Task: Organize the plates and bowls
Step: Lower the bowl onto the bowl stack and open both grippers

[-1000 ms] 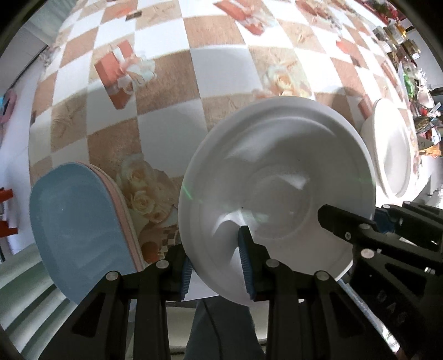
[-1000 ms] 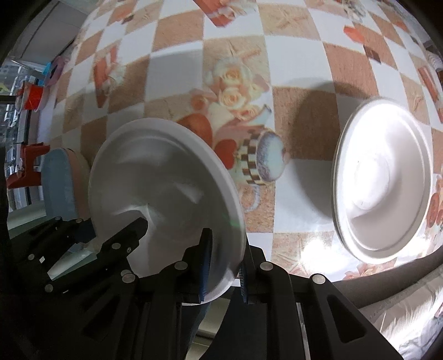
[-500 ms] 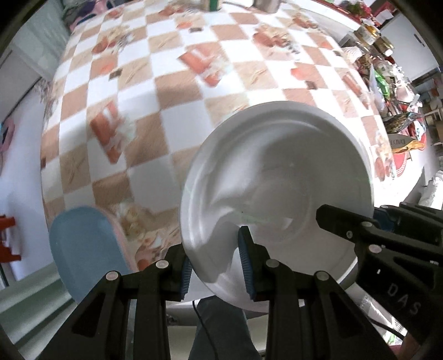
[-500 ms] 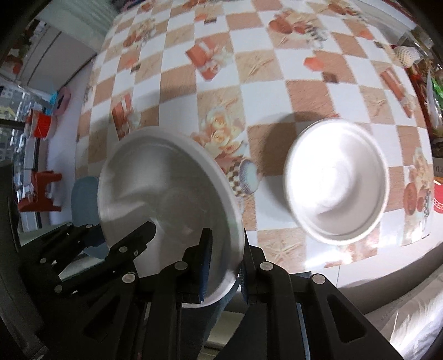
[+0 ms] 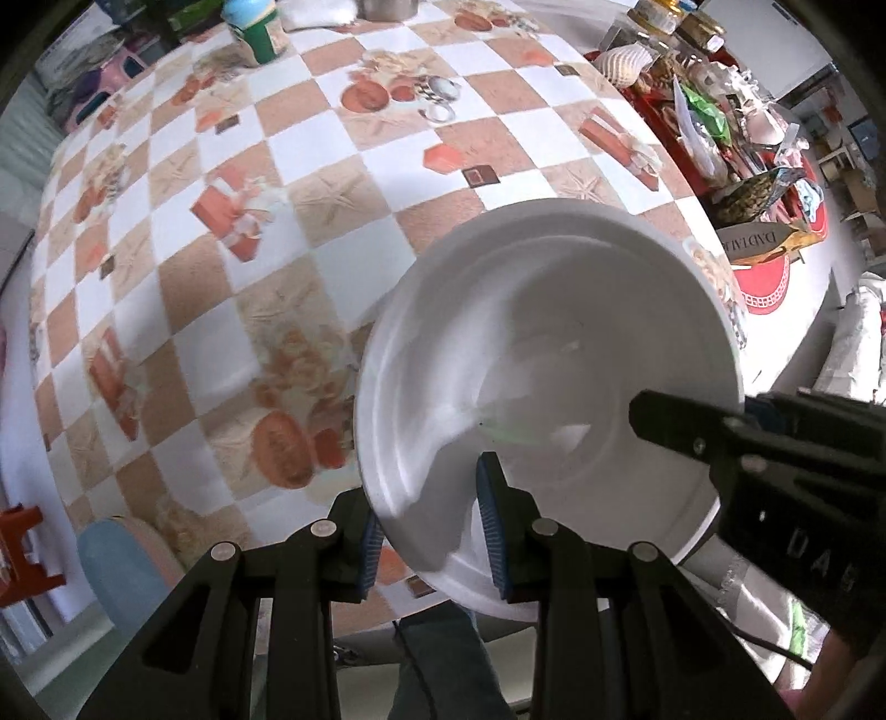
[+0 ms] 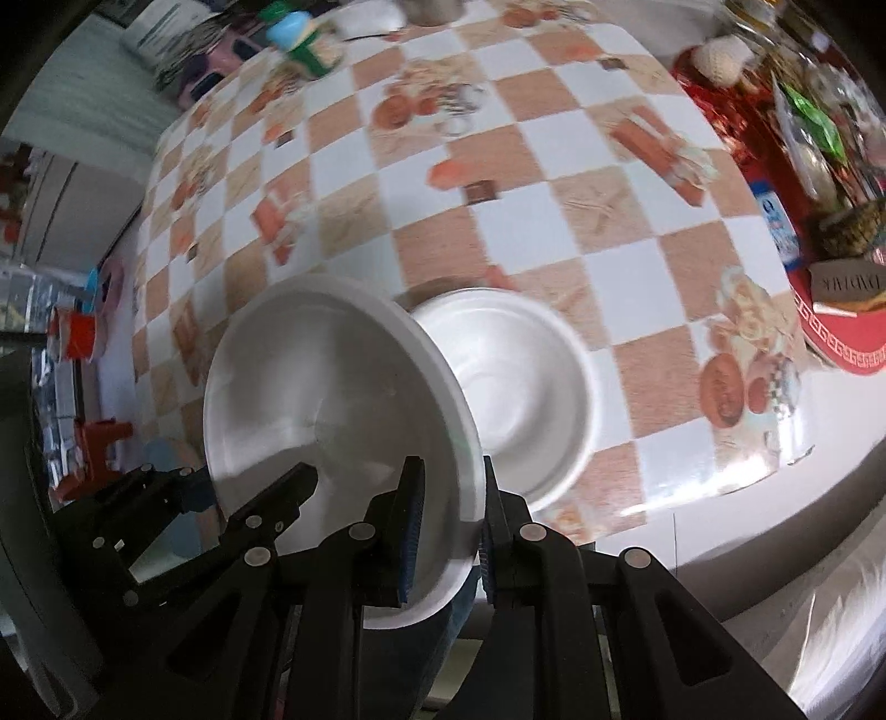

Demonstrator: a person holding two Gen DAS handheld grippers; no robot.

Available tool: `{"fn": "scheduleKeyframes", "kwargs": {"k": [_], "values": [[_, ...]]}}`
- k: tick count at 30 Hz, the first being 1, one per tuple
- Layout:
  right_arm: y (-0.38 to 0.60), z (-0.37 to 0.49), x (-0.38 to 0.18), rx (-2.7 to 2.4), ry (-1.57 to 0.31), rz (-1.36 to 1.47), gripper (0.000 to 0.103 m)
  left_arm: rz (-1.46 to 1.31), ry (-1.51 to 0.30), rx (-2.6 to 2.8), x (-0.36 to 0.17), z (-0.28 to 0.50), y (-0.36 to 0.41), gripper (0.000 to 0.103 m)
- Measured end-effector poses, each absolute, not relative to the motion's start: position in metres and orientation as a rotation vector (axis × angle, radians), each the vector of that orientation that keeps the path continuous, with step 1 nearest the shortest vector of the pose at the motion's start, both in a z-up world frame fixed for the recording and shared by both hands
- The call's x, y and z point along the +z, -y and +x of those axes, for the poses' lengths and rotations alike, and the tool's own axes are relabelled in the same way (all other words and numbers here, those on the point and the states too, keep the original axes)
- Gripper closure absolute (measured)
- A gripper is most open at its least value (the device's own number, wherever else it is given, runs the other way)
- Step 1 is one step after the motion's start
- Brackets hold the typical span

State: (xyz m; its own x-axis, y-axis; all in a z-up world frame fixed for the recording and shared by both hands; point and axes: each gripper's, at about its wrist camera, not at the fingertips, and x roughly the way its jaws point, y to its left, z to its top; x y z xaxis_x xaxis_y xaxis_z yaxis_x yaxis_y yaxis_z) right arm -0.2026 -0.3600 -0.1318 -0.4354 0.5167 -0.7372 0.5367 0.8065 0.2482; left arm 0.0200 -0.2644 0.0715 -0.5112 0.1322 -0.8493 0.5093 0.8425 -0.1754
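Note:
A white plate (image 5: 548, 387) hangs tilted above the checked tablecloth, held from both sides. My left gripper (image 5: 432, 531) is shut on its near left rim, blue pads on either face. My right gripper (image 6: 448, 531) is shut on the opposite rim of the same plate (image 6: 332, 376). A second white plate (image 6: 526, 376) lies flat on the table just behind and to the right of the held one. A blue plate (image 5: 119, 565) lying on a pink one sits at the table's near left edge.
A green jar with a blue lid (image 5: 257, 33) and a metal pot (image 5: 387, 5) stand at the far side. Packets and jars crowd a red mat (image 5: 764, 277) on the right. The table's near edge (image 6: 720, 498) runs just past the second plate. A red stool (image 5: 22, 537) stands at the left.
Both grippers have carried the held plate to the right along the table. The blue plate has slid to the lower left of the view, and the second white plate now lies close behind the held one.

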Motion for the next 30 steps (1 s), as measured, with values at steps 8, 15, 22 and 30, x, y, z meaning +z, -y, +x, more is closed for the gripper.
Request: {"fn": "scheduleKeyframes", "kwargs": {"k": [8,15,22,30], "values": [[0.383,-0.22,-0.155,-0.036,-2.164,0.784,0.083,0.506,-2.117,-0.487,0.042,0.016,0.287,0.07],[0.388,-0.227,-0.181,-0.033,-2.203,0.76,0.083,0.529,-2.131,-0.48,0.025,0.008,0.295,0.066],[0.389,-0.231,-0.194,-0.002,-2.219,0.757,0.083,0.595,-2.071,-0.517,0.039,0.006,0.294,0.04],[0.4,-0.24,-0.189,-0.023,-2.211,0.768,0.06,0.56,-2.049,-0.511,0.061,0.012,0.279,0.02]]}}
